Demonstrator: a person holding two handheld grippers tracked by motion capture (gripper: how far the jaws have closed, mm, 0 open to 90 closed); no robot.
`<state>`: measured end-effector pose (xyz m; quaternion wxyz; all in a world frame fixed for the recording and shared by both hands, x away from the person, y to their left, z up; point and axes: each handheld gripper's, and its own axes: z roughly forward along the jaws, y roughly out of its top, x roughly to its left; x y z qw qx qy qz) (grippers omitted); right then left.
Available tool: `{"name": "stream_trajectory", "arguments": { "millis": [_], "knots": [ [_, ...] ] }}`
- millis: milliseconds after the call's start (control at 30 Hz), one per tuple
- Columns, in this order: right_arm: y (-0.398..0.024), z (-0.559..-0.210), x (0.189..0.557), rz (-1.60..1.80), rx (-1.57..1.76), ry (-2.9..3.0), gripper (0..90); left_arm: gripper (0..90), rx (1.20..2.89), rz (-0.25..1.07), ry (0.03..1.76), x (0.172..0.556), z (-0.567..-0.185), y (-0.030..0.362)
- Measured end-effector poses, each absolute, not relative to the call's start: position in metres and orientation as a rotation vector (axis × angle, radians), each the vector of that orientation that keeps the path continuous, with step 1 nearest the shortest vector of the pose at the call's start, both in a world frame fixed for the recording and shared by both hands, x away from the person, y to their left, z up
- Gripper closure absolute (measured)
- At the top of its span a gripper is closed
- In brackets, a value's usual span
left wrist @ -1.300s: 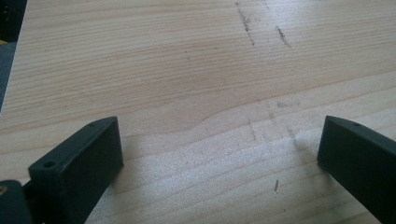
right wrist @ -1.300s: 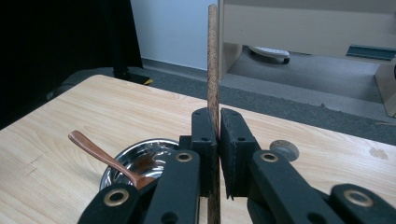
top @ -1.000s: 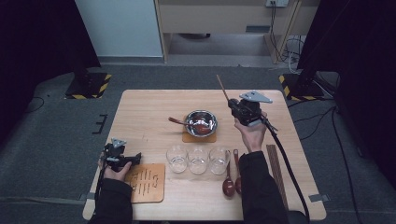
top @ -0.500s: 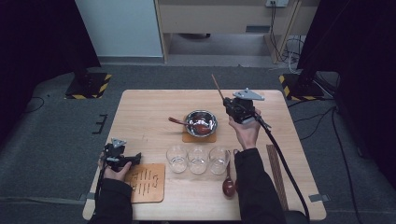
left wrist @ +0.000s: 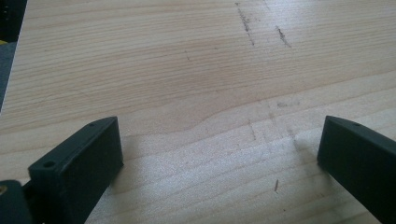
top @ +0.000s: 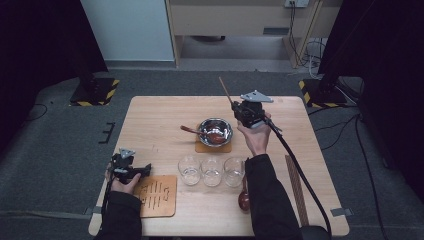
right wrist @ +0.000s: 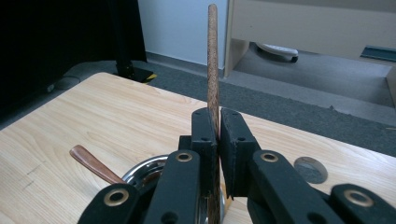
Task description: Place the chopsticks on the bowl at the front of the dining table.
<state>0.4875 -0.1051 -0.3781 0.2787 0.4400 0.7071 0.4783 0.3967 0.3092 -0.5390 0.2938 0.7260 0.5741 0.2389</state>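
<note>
Grey carpet surrounds a light wooden table (top: 165, 115), with dark curtains at either side and a pale cabinet beyond. On the far right part of the table, the right gripper (top: 239, 106) is raised above the surface beside a steel bowl (top: 215, 131), its jaws clamped tight on a thin brown wooden stick (top: 225, 90) that slants up and away past the table's far edge; in the right gripper view the stick (right wrist: 213, 65) rises straight out from between the pinched jaws. The bowl sits on a small cork mat (top: 202, 147), and a wooden spoon (top: 192, 131) leans on its rim with the handle pointing left. Three clear glasses (top: 212, 170) stand in a row nearer the person, with another spoon (top: 243, 197) lying just below them. At the near left corner the left gripper (top: 148, 167) rests low beside a slotted wooden coaster (top: 156, 195), its jaws spread wide over bare tabletop (left wrist: 196, 84) with nothing between them.
</note>
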Motion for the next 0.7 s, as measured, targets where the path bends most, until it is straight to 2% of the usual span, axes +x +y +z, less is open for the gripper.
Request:
{"name": "stream_trajectory", "arguments": {
  "millis": [700],
  "knots": [
    [-0.083, -0.4, 0.509, 1.325, 1.202, 1.921, 84.8, 0.0, 1.934, 0.636, 1.528, 0.397, -0.539, 0.309]
  ]
}}
